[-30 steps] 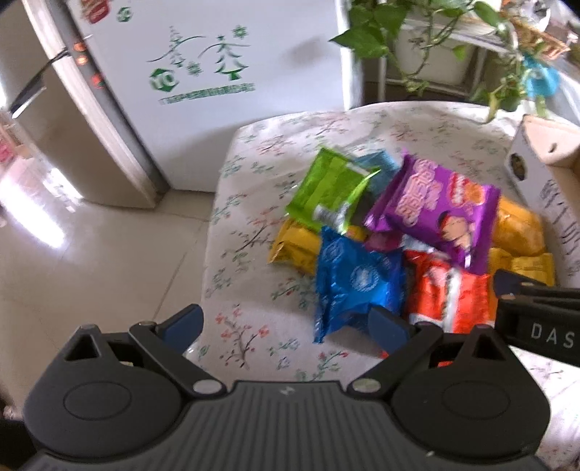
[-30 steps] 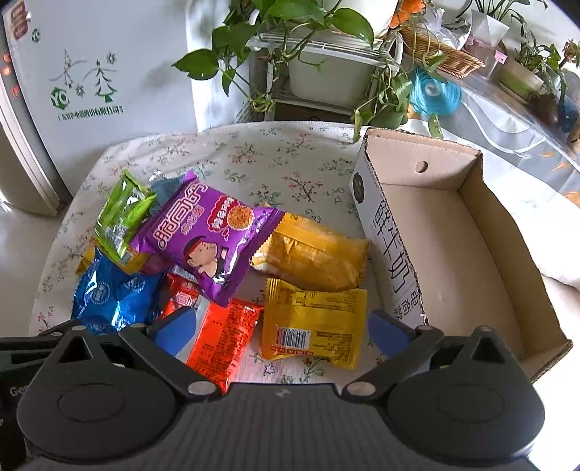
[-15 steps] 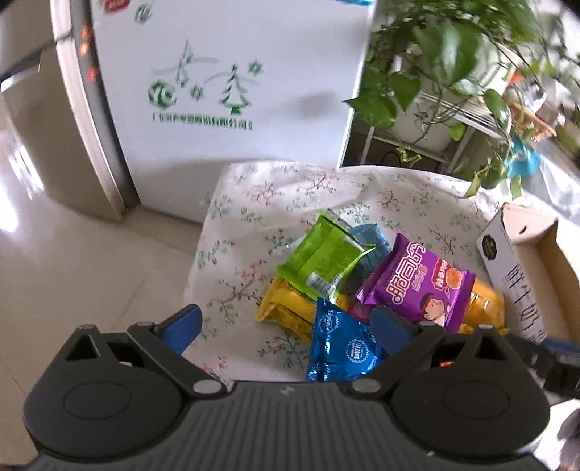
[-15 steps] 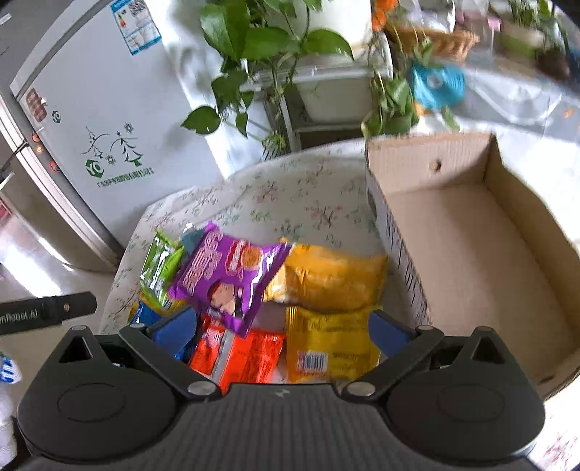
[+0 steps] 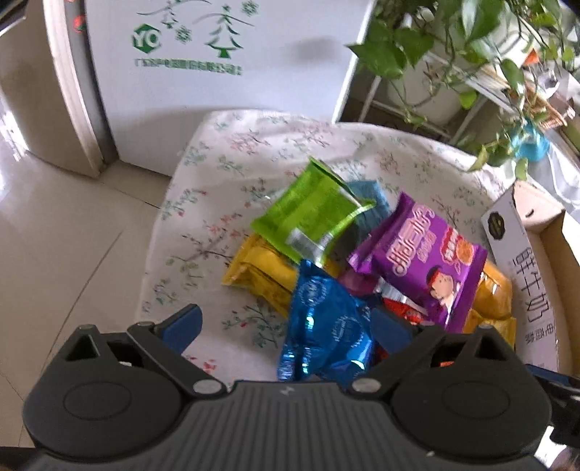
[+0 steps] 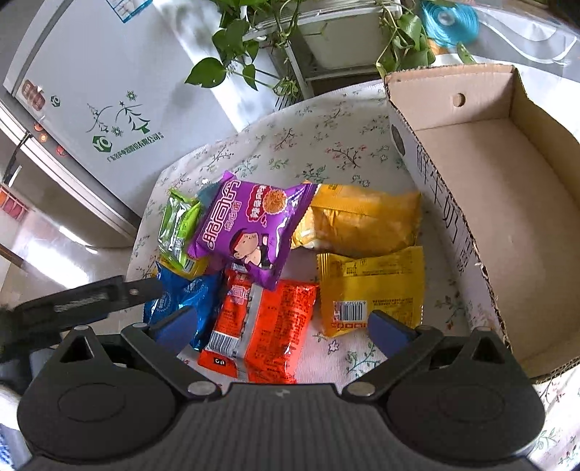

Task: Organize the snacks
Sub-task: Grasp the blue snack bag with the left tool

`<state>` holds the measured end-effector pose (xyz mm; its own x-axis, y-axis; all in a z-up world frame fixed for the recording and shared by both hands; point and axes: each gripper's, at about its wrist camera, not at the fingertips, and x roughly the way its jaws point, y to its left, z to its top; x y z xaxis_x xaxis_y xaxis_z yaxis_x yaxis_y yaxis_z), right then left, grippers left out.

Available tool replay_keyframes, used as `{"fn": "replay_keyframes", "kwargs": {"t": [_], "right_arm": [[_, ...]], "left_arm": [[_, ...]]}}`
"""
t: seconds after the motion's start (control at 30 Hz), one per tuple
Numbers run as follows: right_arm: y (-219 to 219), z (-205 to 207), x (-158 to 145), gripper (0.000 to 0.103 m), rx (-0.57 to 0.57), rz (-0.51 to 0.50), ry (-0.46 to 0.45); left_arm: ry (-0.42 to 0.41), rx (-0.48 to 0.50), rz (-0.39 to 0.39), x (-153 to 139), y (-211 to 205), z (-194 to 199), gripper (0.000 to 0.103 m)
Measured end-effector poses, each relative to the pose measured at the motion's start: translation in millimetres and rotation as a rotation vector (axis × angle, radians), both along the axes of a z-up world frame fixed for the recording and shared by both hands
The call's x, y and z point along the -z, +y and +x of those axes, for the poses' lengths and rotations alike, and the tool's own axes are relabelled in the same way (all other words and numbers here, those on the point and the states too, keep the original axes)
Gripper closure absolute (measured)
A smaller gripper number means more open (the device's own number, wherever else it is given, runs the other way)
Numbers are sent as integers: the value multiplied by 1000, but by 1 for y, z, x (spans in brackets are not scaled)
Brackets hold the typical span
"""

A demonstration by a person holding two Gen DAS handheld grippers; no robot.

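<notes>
Several snack packets lie in a pile on the floral tablecloth (image 6: pixel 319 145): a purple packet (image 6: pixel 250 224) on top, a green one (image 6: pixel 179 226), a blue foil one (image 5: pixel 326 329), a red one (image 6: pixel 261 326) and two yellow ones (image 6: pixel 362 221), (image 6: pixel 373 286). An empty cardboard box (image 6: pixel 500 203) stands right of the pile. My left gripper (image 5: pixel 286 326) is open above the blue packet (image 6: pixel 188 290). My right gripper (image 6: pixel 279 326) is open above the red packet. Neither holds anything.
A white fridge (image 5: pixel 217 54) stands behind the table, with tiled floor (image 5: pixel 65 235) to the left. Potted plants on a rack (image 6: pixel 326 32) are behind the box. The left gripper's body (image 6: pixel 79 300) shows at the left in the right wrist view.
Both grippers rose and pulled back from the pile, then came down closer again. The packets and box have not moved.
</notes>
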<state>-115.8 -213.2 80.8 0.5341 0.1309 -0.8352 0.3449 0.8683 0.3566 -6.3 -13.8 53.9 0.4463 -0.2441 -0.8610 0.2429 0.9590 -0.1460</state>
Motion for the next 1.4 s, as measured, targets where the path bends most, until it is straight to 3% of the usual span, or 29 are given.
{"fn": "replay_keyframes", "kwargs": {"t": [0.47, 0.7, 1.0, 1.17, 1.4], "right_arm": [[-3, 0, 8, 2, 27, 23, 45], [-4, 6, 15, 6, 53, 70, 57], [9, 19, 27, 8, 45, 95, 84], [16, 28, 35, 7, 58, 137, 114], [29, 39, 47, 7, 72, 120, 156]], "left_arm": [[-4, 49, 24, 31, -21, 1, 7], [-4, 10, -7, 33, 3, -1, 31], [34, -28, -68, 31, 41, -5, 32], [28, -20, -80, 26, 48, -8, 27], [-20, 43, -14, 22, 43, -17, 21]]}}
